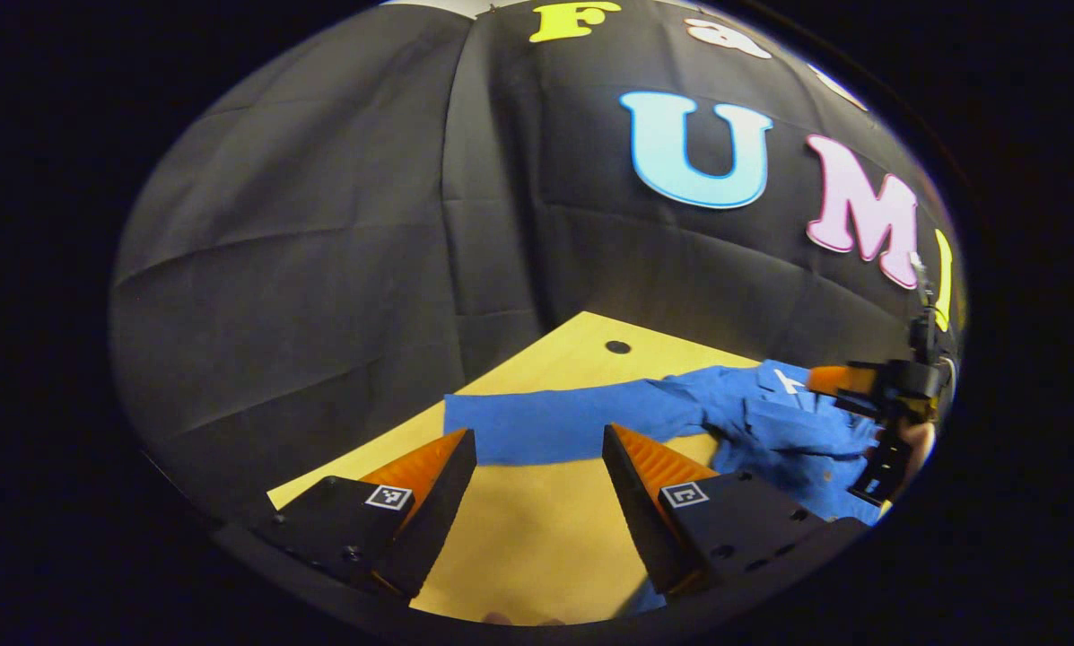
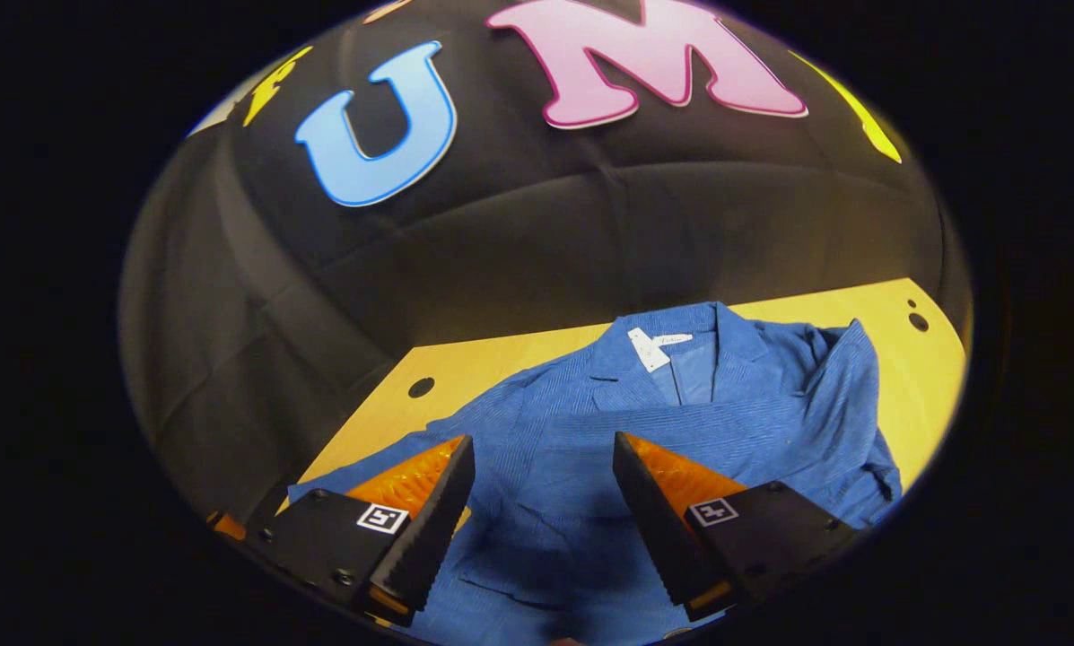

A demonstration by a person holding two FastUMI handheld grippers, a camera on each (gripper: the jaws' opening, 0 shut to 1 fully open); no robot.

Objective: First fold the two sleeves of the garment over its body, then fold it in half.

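Left gripper view: left gripper (image 1: 539, 441) spread wide, nothing between fingers, above table (image 1: 537, 529); blue garment (image 1: 770, 426) lies on table, one sleeve (image 1: 554, 426) stretched flat just beyond fingertips. Right gripper view: right gripper (image 2: 544, 449) spread wide above garment body, collar (image 2: 680, 345) beyond fingertips.

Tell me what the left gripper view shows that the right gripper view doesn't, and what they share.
Left gripper view: a sleeve stretched flat across the table toward the booth wall, not yet folded over the body, and the right gripper over the shirt's bunched body, a hand beneath it.

Right gripper view: the collar with its white tag, the shirt's body spread below it, and the fabric rumpled at the far right.

Both: the blue shirt, the wooden table, and jaws standing open; the left gripper holds nothing.
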